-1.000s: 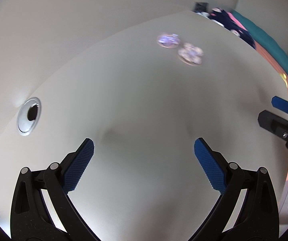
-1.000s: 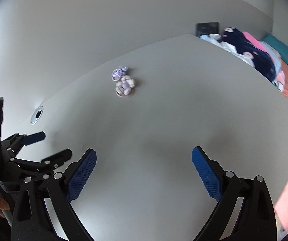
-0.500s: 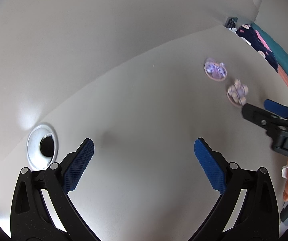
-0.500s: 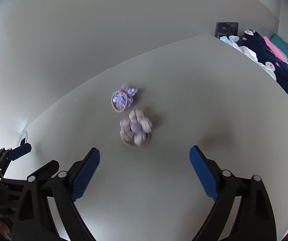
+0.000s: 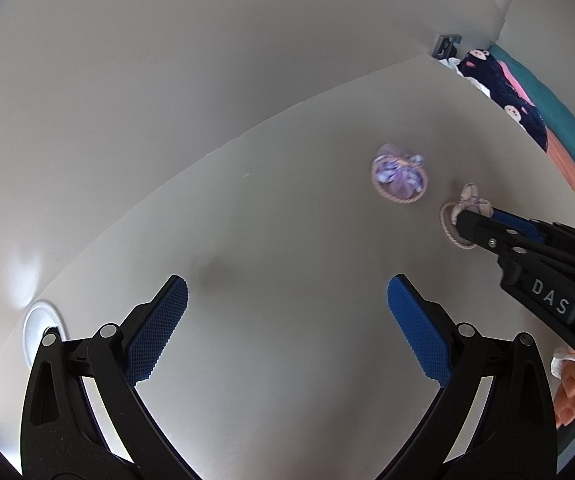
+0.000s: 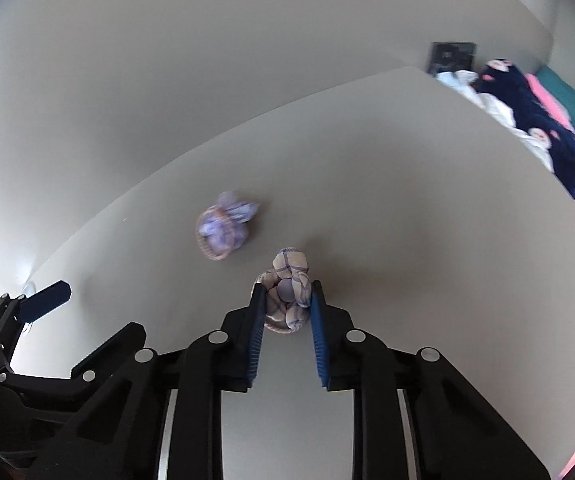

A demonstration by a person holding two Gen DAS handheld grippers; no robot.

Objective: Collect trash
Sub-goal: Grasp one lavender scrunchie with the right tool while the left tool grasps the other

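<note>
Two small cloth bundles, each with a cord ring, lie on the white table (image 5: 287,208). The beige checked bundle (image 6: 289,280) sits between the blue pads of my right gripper (image 6: 286,294). Its jaws are closing and the pads touch the bundle on both sides. In the left wrist view that gripper (image 5: 467,216) covers part of the same bundle (image 5: 471,198). The purple bundle (image 6: 223,228) lies free just beyond and to the left, also seen from the left wrist as a purple bundle (image 5: 399,176). My left gripper (image 5: 287,292) hangs open over bare table, nothing between its fingers.
A round cable hole (image 5: 41,328) is at the table's left side, near the left gripper. A heap of dark and pink clothing (image 6: 527,120) and a dark box (image 6: 451,56) sit past the table's far right edge. A person's fingers (image 5: 567,392) hold the right gripper.
My right gripper has come forward onto the checked bundle and its jaws have gone from wide to narrow around it. The left gripper has shifted sideways and stayed open.
</note>
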